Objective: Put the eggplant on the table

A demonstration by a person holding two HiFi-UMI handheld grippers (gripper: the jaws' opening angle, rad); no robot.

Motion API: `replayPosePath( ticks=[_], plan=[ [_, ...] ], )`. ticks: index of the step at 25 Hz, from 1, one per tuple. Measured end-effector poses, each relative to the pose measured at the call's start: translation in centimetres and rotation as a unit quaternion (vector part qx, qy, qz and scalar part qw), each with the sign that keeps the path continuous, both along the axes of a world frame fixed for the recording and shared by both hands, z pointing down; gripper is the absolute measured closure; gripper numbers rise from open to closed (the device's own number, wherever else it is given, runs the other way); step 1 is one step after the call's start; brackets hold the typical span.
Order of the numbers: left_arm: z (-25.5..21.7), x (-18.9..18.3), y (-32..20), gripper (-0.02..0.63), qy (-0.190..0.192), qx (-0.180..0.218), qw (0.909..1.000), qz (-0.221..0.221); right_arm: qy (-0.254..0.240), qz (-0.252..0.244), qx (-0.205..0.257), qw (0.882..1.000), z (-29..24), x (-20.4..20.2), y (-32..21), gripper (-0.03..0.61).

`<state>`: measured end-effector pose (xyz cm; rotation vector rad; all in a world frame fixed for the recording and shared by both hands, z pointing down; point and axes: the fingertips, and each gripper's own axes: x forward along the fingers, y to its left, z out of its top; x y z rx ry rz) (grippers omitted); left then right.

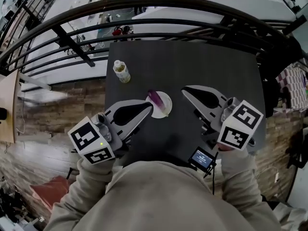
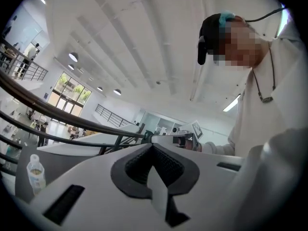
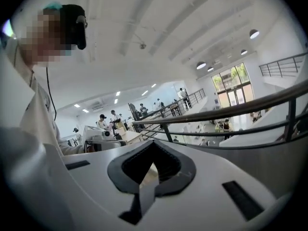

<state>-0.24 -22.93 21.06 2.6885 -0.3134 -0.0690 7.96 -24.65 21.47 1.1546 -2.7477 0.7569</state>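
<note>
A purple eggplant (image 1: 155,99) lies on a small white plate (image 1: 167,101) in the middle of the black table (image 1: 192,66). My left gripper (image 1: 148,109) hovers just left of the plate with its tip beside the rim. Its jaws meet at the tip in the left gripper view (image 2: 153,146), with nothing between them. My right gripper (image 1: 186,91) hangs to the right of the plate, apart from it. Its jaws are also closed and empty in the right gripper view (image 3: 153,144). Both gripper views look out level across the hall, so neither shows the eggplant.
A small clear bottle (image 1: 121,71) with a yellow label stands at the table's far left and also shows in the left gripper view (image 2: 36,173). A small device with a lit screen (image 1: 202,159) sits at the near edge. A dark curved railing (image 1: 144,23) runs behind the table.
</note>
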Motion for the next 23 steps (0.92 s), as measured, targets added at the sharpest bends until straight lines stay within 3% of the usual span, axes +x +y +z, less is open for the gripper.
replayPosePath(
  ticks=[6,11,23],
  plan=[
    [-3.4,1.1,-0.6,0.607,0.022,0.032,0.9992,0.003,-0.014,0.028,0.038,0.999,-3.1,1.6,0.7,0.565],
    [-4.4,1.8,-0.7,0.607,0.011,0.056,0.9984,0.005,-0.024,0.042,0.046,0.998,-4.1,2.4,1.4,0.565],
    [-5.3,0.2,0.3,0.607,0.005,0.056,0.9984,0.01,-0.022,0.042,0.053,0.997,-5.4,0.6,2.7,0.565]
  ],
)
